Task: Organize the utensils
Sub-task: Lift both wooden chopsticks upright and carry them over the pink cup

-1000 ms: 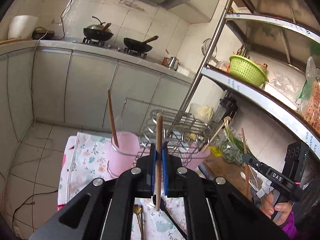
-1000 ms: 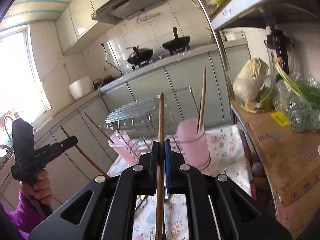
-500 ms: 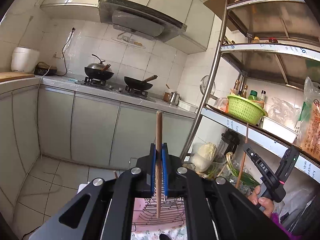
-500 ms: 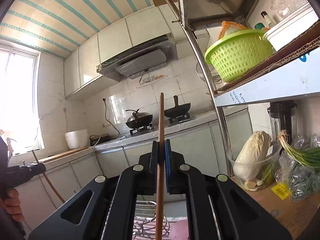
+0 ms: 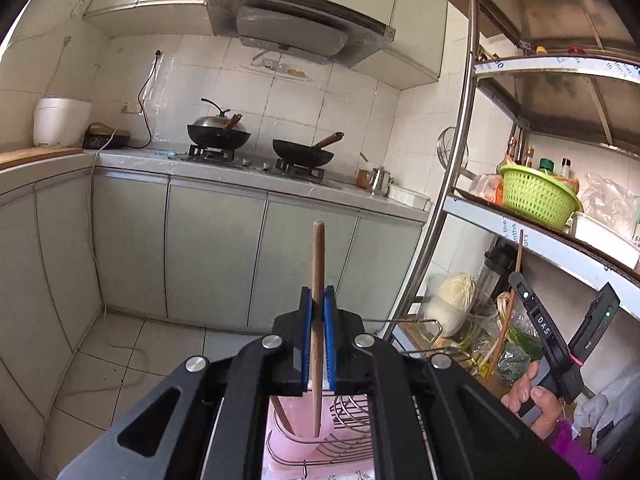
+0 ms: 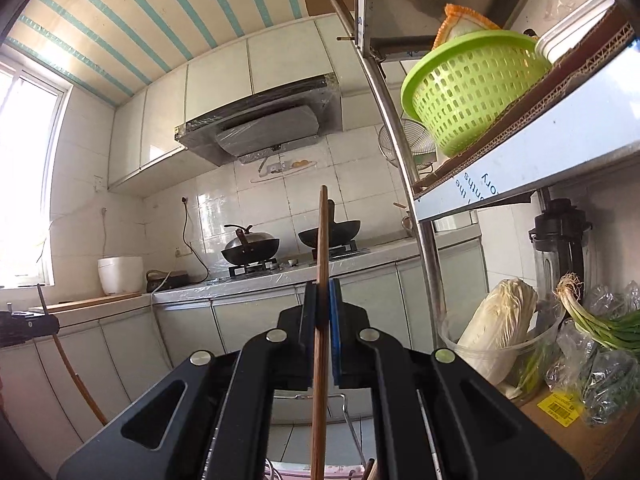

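My left gripper (image 5: 318, 300) is shut on a wooden chopstick (image 5: 319, 264) that stands upright, its lower tip over a pink cup (image 5: 308, 432) holding another chopstick (image 5: 280, 412). My right gripper (image 6: 322, 296) is shut on a second wooden chopstick (image 6: 323, 240), also upright, above a pink cup rim (image 6: 344, 470) at the view's bottom edge. The right gripper also shows in the left wrist view (image 5: 516, 276) at the right, gripping its chopstick (image 5: 508, 308). The left gripper shows at the left edge of the right wrist view (image 6: 48, 322).
A wire dish rack (image 5: 352, 432) sits beside the pink cup. A metal shelf post (image 5: 448, 200) rises on the right, with a green basket (image 5: 536, 196) on the shelf, and cabbage (image 6: 500, 328) and scallions (image 6: 600, 324) below. Counter with woks (image 5: 220, 136) behind.
Both grippers have tilted upward with their chopsticks still gripped. The table and flowered cloth have dropped out of view; only the cup and rack tops remain at the bottom.
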`<state>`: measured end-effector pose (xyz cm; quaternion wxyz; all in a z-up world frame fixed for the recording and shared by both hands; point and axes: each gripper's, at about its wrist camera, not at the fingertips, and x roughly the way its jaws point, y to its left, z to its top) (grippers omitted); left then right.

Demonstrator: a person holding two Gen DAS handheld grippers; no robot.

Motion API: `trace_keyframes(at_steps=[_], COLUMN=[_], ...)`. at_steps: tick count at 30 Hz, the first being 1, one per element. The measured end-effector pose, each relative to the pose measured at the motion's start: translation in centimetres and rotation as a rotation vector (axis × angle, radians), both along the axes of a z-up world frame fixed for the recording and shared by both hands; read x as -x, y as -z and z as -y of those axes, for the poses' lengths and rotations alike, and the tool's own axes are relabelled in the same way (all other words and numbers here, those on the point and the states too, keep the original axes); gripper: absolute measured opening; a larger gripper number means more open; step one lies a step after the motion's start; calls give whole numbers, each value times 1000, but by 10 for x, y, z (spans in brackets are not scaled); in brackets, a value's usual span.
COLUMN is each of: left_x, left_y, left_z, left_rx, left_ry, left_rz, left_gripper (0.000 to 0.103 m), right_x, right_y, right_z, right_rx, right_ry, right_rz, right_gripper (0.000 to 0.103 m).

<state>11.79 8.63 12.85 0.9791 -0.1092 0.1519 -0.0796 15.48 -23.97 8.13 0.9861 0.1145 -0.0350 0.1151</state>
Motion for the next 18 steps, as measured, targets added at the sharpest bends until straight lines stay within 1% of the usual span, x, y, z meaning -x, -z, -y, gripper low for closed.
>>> trace_keyframes(at_steps=[3,5,9,18], left_x=[-5,-9,-12,-16], left_y=[20,32,51,83], left_z=[4,7,9,4], left_rx=[-5,4,9,27], left_ry=[7,12,15,-7], left_rz=[-38,-67,-105,-163], left_gripper=[5,5,5,5], right_x=[0,-2,-7,5], right_y=[7,12,22,45], right_z=[-3,-3,2,3], right_rx=[18,13,-25,-19], right_ry=[28,38,26,6], right_rz=[23,26,-11,-90], right_gripper=[7,6,7,7])
